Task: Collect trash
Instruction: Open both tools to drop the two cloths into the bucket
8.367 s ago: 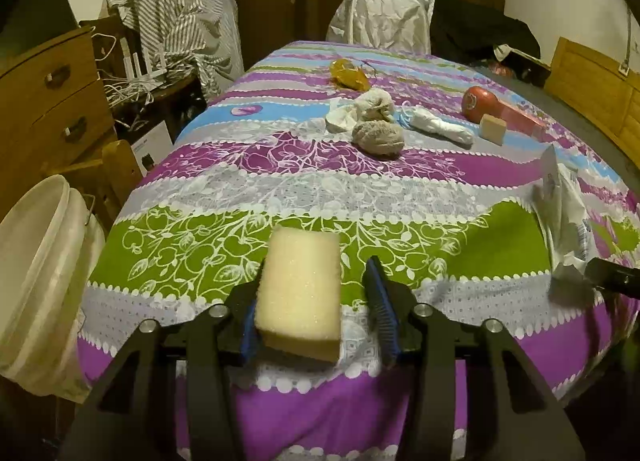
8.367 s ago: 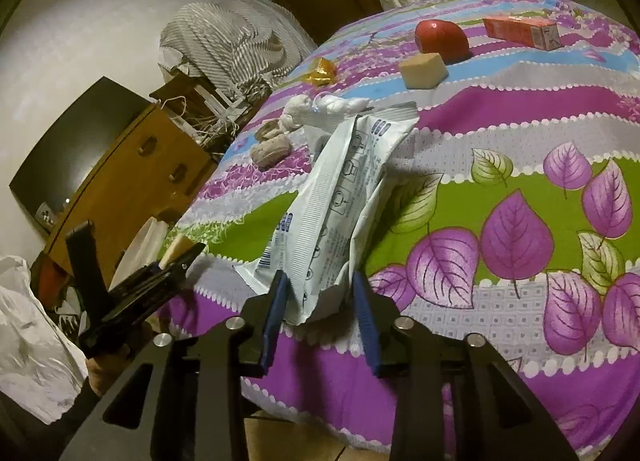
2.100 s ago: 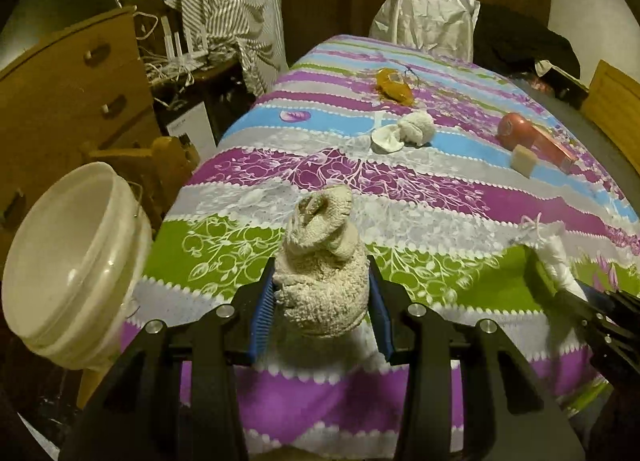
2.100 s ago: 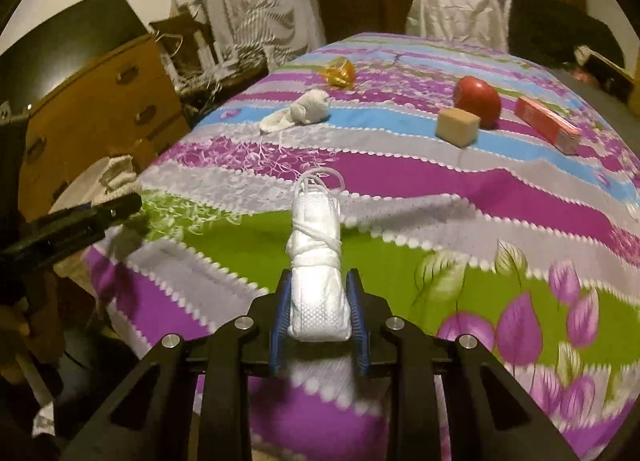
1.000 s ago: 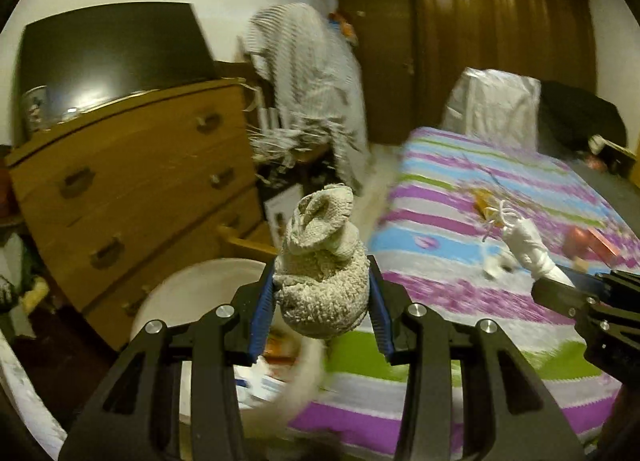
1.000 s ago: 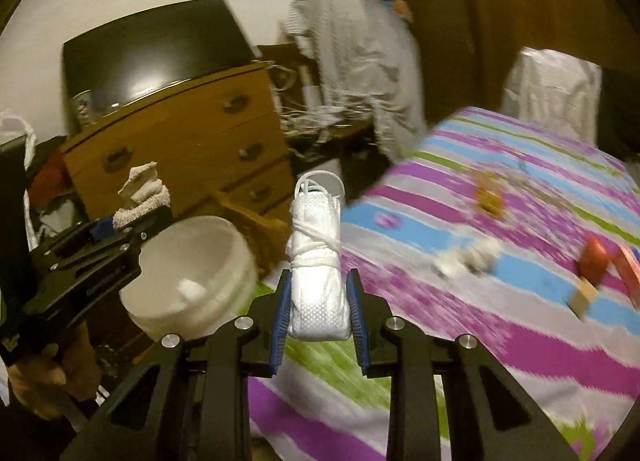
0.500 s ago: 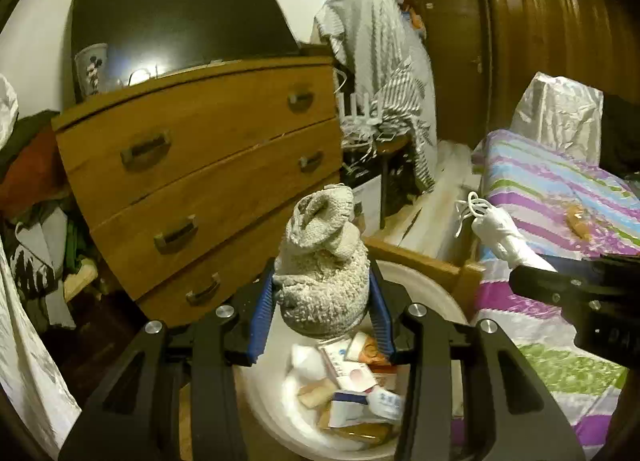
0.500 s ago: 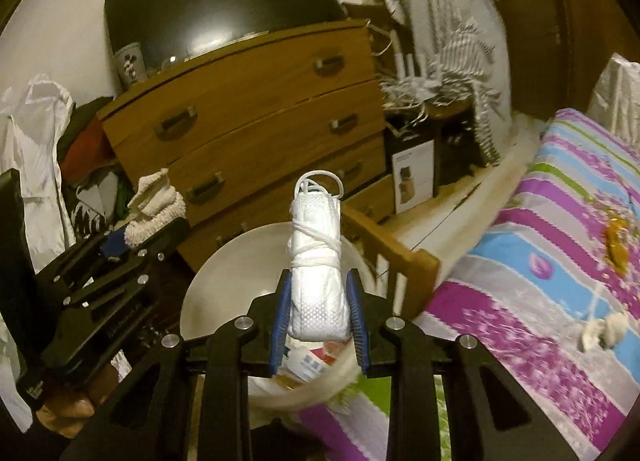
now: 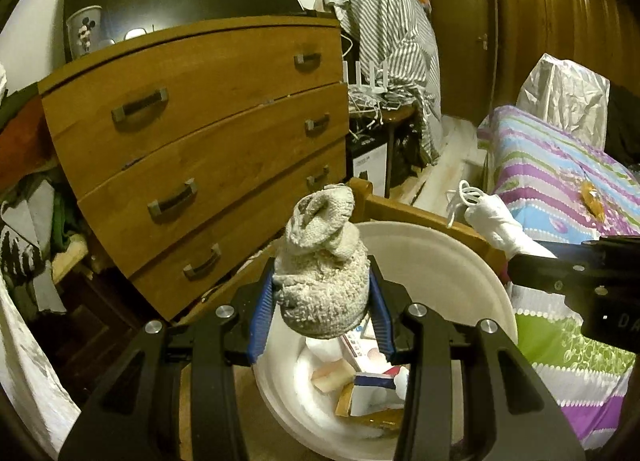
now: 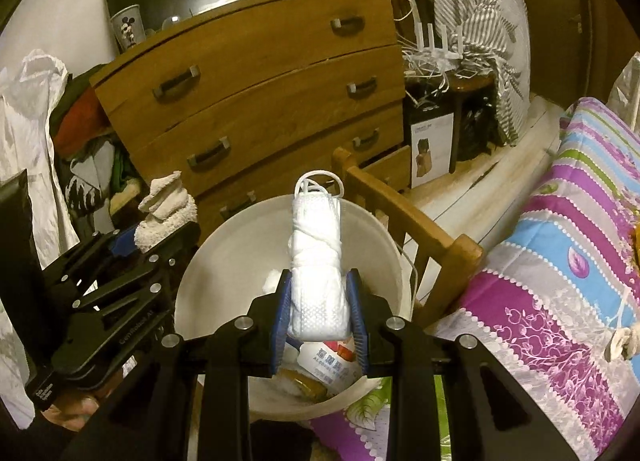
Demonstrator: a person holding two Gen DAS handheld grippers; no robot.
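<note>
My left gripper (image 9: 320,313) is shut on a balled grey sock (image 9: 324,269), held over the near rim of a white bucket (image 9: 448,261). In the right wrist view the same sock (image 10: 166,213) and left gripper (image 10: 148,241) sit at the bucket's left. My right gripper (image 10: 318,317) is shut on a rolled white face mask (image 10: 318,257), its ear loops sticking up, above the bucket (image 10: 208,281). The mask (image 9: 496,221) also shows at the right of the left wrist view. Cartons, a sponge and wrappers lie inside the bucket.
A wooden chest of drawers (image 9: 208,133) stands behind the bucket, with a Mickey Mouse cup (image 10: 128,29) and a dark screen on top. A wooden chair frame (image 10: 408,217) sits between the bucket and the bed with its striped floral cover (image 10: 560,261). Clothes are piled at left.
Both grippers swung left from the bed toward the bucket and sank a little. The bucket now lies directly under both held items. Both grips are unchanged.
</note>
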